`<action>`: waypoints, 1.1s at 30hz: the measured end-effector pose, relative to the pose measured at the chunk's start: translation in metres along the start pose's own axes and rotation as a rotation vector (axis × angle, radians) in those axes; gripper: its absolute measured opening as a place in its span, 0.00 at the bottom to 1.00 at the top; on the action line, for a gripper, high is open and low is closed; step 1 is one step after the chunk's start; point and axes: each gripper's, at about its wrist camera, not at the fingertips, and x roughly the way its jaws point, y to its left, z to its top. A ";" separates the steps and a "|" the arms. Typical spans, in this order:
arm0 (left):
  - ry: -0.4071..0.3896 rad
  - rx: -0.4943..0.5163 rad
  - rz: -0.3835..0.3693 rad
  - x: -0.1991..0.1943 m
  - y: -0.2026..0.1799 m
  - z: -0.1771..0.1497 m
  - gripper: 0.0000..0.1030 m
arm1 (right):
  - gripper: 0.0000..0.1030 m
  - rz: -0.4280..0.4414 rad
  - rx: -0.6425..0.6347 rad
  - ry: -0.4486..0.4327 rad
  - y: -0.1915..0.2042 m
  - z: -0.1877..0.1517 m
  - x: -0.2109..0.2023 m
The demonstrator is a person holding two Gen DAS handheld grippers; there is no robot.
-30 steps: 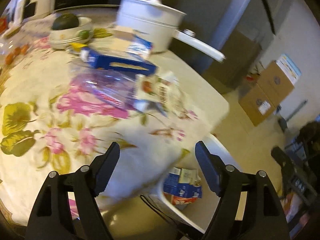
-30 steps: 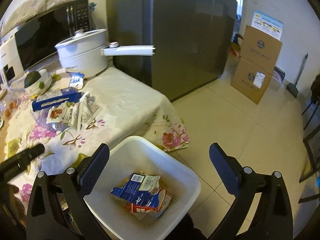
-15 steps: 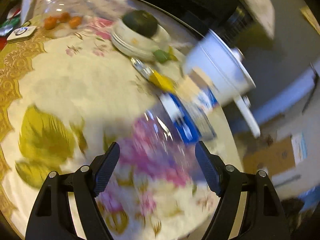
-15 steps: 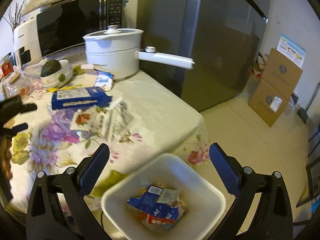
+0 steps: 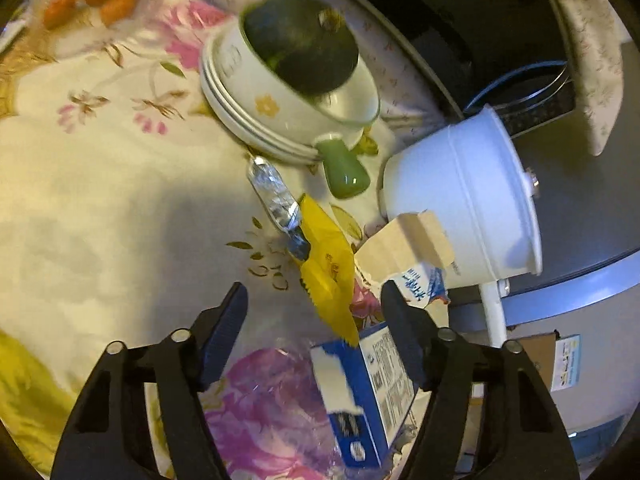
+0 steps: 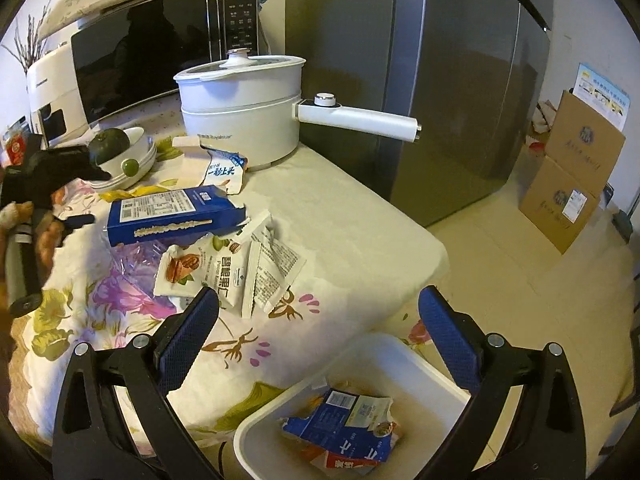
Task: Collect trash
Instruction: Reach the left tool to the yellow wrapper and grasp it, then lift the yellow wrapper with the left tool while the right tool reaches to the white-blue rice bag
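My left gripper (image 5: 314, 314) hovers over the floral tablecloth with a yellow wrapper (image 5: 328, 268) lying between its fingers. The jaws are closing; the pads stand clear of the wrapper. A crinkled silver wrapper (image 5: 274, 196) lies just beyond it. A torn blue box (image 5: 360, 392) sits by the right finger, and a torn milk carton (image 5: 404, 256) lies further back. My right gripper (image 6: 316, 312) is open and empty above the table corner and the white bin (image 6: 400, 356), which holds a crushed blue carton (image 6: 344, 428). Nut snack packets (image 6: 216, 268) lie in front of it.
A white electric pot (image 6: 240, 112) with a long handle stands at the back, beside stacked bowls (image 5: 256, 120) holding a dark fruit. A clear plastic bag (image 5: 260, 400) lies under the blue box. A microwave, a fridge and cardboard boxes (image 6: 572, 184) surround the table.
My left gripper swung from the table edge near the bin across to the wrappers by the bowls, rolling as it went, and its jaws narrowed. The right gripper shifted towards the table.
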 end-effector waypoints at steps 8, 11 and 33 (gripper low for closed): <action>0.042 0.013 -0.002 0.023 -0.006 0.002 0.19 | 0.93 0.015 -0.018 -0.001 0.003 0.001 0.001; 0.014 0.024 -0.038 0.017 -0.004 0.001 0.11 | 0.93 0.015 -0.015 -0.003 0.003 0.001 0.001; -0.183 0.131 -0.271 -0.149 0.053 -0.085 0.08 | 0.93 0.348 0.183 0.213 0.033 0.058 0.061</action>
